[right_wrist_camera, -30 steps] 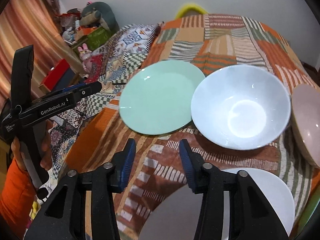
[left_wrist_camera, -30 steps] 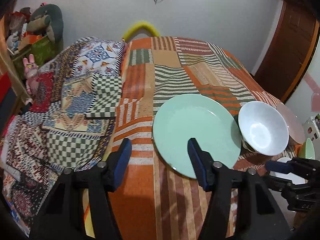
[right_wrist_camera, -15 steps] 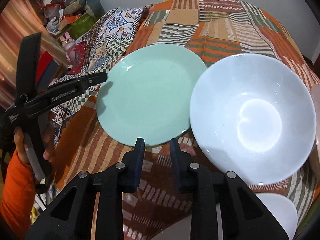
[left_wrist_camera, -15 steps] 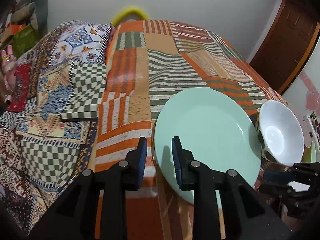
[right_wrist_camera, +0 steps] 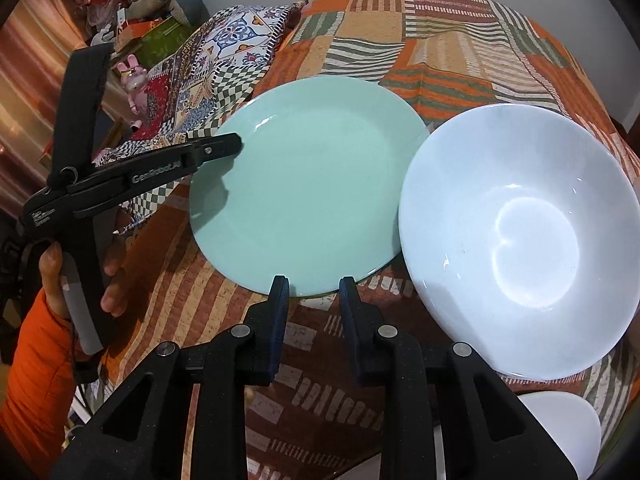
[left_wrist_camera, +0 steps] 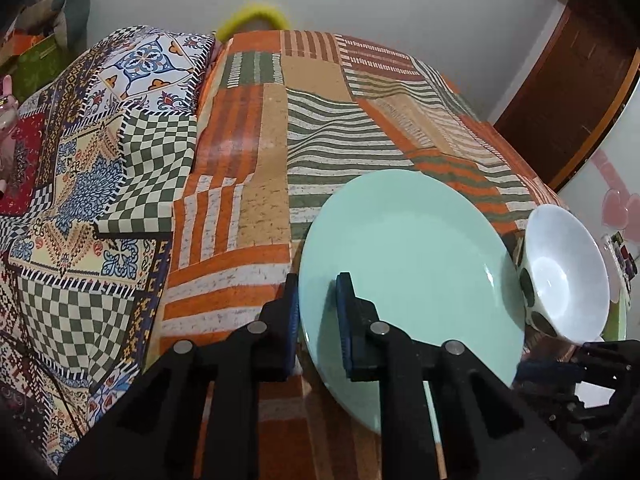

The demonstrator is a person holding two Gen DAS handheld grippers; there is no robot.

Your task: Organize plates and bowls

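Observation:
A mint green plate (left_wrist_camera: 416, 256) lies on the patchwork cloth (left_wrist_camera: 248, 152). My left gripper (left_wrist_camera: 318, 294) is shut on its left rim, one finger above and one below. In the right wrist view the plate (right_wrist_camera: 308, 184) is centre, with the left gripper (right_wrist_camera: 224, 146) clamped on its left edge. My right gripper (right_wrist_camera: 314, 290) sits at the plate's near rim, its jaws narrowly apart on either side of the rim without clamping it. A white bowl (right_wrist_camera: 516, 240) with dark spots outside (left_wrist_camera: 564, 276) stands right of the plate.
A white plate (right_wrist_camera: 560, 432) lies at the near right. A second patterned cloth (left_wrist_camera: 80, 184) covers the left side. Toys and boxes (right_wrist_camera: 152, 28) stand beyond the left edge. A brown door (left_wrist_camera: 580, 76) is at far right.
Both grippers moved forward to the green plate and narrowed. The left one closed on the plate's left rim; the right one reached its near rim.

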